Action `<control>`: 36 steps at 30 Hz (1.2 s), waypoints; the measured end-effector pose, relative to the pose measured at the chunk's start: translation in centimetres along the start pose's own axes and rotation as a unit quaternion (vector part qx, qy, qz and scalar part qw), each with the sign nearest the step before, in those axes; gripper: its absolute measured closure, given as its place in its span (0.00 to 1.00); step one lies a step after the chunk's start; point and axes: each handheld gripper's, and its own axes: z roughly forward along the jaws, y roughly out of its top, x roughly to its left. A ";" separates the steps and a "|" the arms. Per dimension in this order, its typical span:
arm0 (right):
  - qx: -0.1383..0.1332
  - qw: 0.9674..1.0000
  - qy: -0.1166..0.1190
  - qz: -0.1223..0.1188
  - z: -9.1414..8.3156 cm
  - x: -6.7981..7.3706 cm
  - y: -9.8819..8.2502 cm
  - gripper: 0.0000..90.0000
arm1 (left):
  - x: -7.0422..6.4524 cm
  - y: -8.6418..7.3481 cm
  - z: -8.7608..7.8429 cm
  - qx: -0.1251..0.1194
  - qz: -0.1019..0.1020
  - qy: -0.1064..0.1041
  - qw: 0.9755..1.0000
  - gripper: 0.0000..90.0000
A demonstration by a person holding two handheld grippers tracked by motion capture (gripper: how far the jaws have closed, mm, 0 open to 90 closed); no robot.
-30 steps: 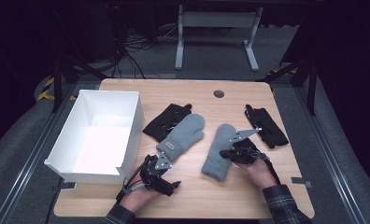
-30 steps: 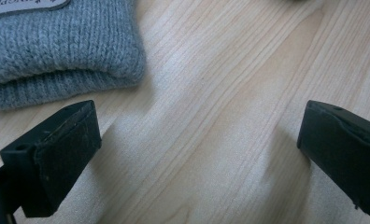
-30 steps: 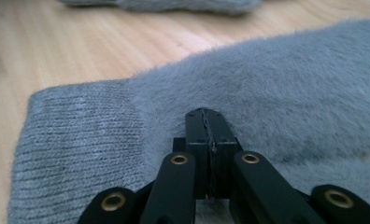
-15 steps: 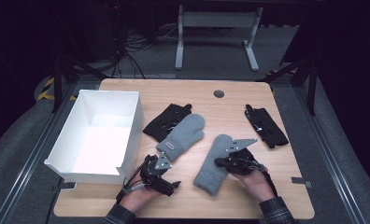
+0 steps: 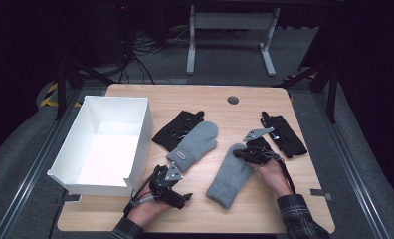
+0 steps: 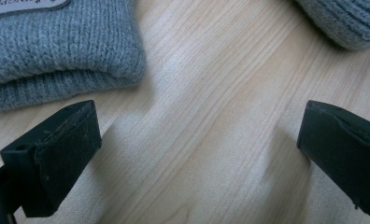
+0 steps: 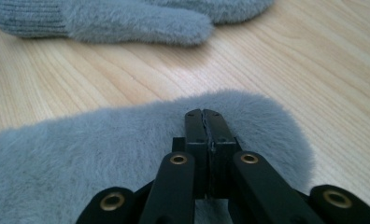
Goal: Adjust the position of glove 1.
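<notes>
My right gripper (image 7: 205, 116) looks pinched on the near mitten (image 5: 231, 175), I think; I'd drag low and slow. Left gripper (image 6: 197, 154) gapes, empty.

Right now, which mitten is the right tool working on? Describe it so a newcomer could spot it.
Start at the white box on the wooden table and look right, past the first grey mitten. The mitten being handled lies nearer the person, with the right tool shut on its fluffy top edge.

label (image 6: 26, 3) on grey mitten (image 6: 57, 51) cut off by the edge.
</notes>
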 end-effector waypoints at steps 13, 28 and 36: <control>0.021 1.000 -0.007 -0.007 -2.2 2.2 -2.4 1.00 | 0.0 0.0 0.0 0.000 0.000 0.000 1.000 0.00; -0.050 0.996 -0.061 0.034 -6.7 1.1 -4.9 0.49 | 0.0 0.0 0.0 0.001 0.000 0.000 1.000 0.00; -0.034 0.993 -0.091 0.073 -8.6 0.1 -9.6 0.35 | -0.1 0.0 0.0 0.000 -0.002 0.002 1.000 0.00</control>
